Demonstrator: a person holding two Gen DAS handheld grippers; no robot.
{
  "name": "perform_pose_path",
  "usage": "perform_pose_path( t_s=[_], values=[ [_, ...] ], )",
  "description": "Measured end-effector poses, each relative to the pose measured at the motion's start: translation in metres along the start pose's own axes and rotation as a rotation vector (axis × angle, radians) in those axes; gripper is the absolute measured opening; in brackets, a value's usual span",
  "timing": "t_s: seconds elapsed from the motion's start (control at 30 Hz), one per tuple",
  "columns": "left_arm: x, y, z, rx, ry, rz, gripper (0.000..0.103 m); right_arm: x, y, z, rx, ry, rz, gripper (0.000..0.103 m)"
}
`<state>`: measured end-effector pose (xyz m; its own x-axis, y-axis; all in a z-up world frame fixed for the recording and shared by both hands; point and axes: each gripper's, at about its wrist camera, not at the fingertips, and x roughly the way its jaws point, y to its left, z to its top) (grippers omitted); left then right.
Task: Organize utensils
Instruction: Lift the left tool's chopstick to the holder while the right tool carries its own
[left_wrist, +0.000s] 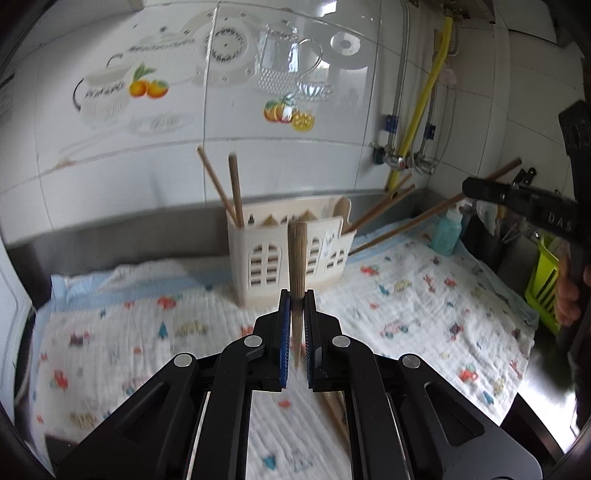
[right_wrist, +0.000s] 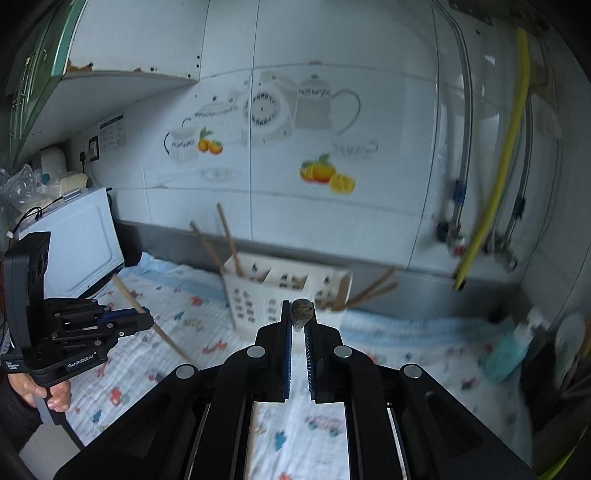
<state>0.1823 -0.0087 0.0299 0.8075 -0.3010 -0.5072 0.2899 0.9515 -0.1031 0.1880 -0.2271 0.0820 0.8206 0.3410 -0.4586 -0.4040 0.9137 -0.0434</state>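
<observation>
White tiled wall (left_wrist: 110, 166) w/ teapot-and-fruit decals backs a counter (left_wrist: 26, 236) covered by a printed cloth (left_wrist: 424, 295) (little cars, blue edging). Pipes and a yellow hose (left_wrist: 428, 92) run down the wall at right.

A cream caddy (left_wrist: 258, 258) w/ window cutouts stands on the cloth near the wall. Two chopsticks (left_wrist: 234, 192) lean up out of its left compartment; a pale spoon-like handle (left_wrist: 341, 208) shows in its right end. More wooden sticks (left_wrist: 384, 201) lean out beyond that right end, blurred, so I can't tell if they sit in the caddy or just behind it.

Left gripper (left_wrist: 297, 299): jaws narrow, clamped on a chopstick (left_wrist: 297, 254) that sticks up and forward, its end overlapping the caddy front in the left wrist view. In the right wrist view that gripper (right_wrist: 146, 319) is off to the left of the caddy, above the cloth, chopstick (right_wrist: 168, 338) slanting down.

Right gripper (right_wrist: 299, 314): jaws narrow, pinching another chopstick (right_wrist: 302, 310) seen end-on, pointed toward the caddy (right_wrist: 258, 306). From the left wrist view this gripper (left_wrist: 467, 190) is at the right, its long chopstick (left_wrist: 406, 223) angling down toward the caddy's right side.

A teal bottle (left_wrist: 447, 230) and a green rack (left_wrist: 543, 284) sit at the far right; a white appliance (right_wrist: 81, 236) at far left.
</observation>
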Motion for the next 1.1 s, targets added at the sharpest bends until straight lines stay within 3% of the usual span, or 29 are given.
perform_pose_path(
  t_s=[0.37,0.53,0.8,1.1],
  values=[
    [0.002,-0.007,0.061,0.047,-0.067,0.001,0.006,0.019,-0.026,0.051,-0.025,0.033,-0.045,0.007],
    [-0.004,-0.01,0.106,0.053,-0.143,0.014,0.006,0.037,-0.033,0.056,-0.028,0.063,-0.049,0.007],
    [0.011,-0.01,0.157,0.07,-0.234,0.095,0.006,0.059,-0.039,0.054,-0.017,0.095,-0.03,0.007],
    [0.052,0.008,0.156,0.037,-0.157,0.126,0.006,0.078,-0.041,0.047,-0.024,0.131,-0.017,0.007]
  ],
)
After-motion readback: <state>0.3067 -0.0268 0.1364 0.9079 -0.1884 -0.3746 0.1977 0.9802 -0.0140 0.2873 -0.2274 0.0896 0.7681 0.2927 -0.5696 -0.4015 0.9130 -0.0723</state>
